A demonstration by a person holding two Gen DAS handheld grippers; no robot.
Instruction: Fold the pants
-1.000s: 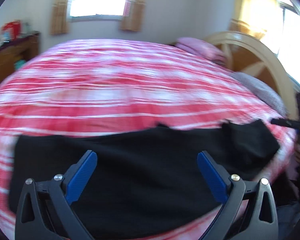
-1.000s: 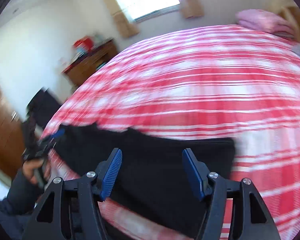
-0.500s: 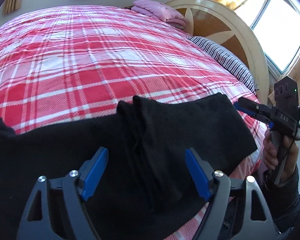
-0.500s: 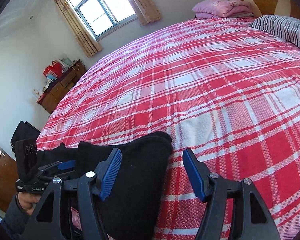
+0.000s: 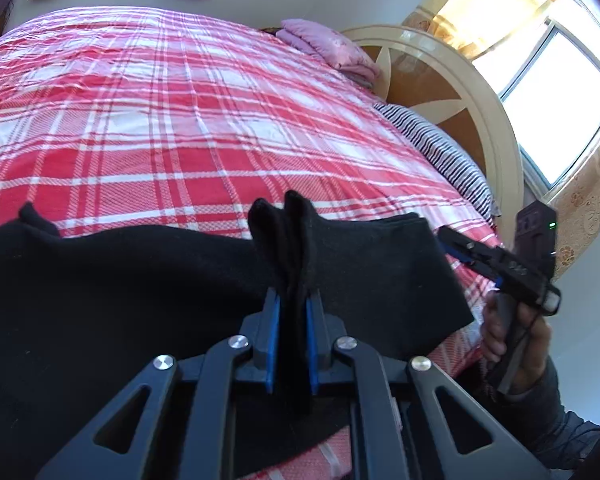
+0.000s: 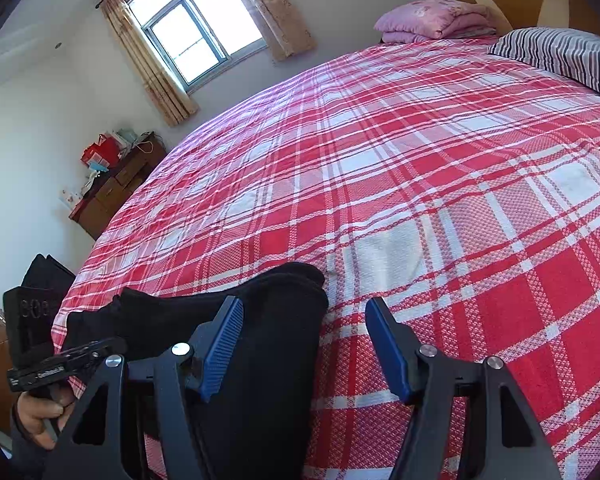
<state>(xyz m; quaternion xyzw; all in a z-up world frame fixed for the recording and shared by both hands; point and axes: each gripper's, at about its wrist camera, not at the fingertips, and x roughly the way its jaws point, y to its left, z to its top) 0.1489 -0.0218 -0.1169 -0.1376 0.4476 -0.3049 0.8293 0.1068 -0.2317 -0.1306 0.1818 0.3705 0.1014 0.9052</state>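
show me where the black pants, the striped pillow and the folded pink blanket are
black pants (image 5: 148, 280), left wrist view, flat middle of the cloth
striped pillow (image 6: 560, 54), right wrist view, top face
folded pink blanket (image 6: 432, 20), right wrist view, top fold

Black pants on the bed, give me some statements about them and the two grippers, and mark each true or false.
1. The left gripper is shut on a bunched ridge of the black pants. True.
2. The right gripper also clamps the cloth. False: its fingers stand apart, with only the pants' edge between them.
3. The pants lie on a red plaid bedspread. True.
4. The folded pink blanket lies on the pants. False: it sits far off by the headboard.
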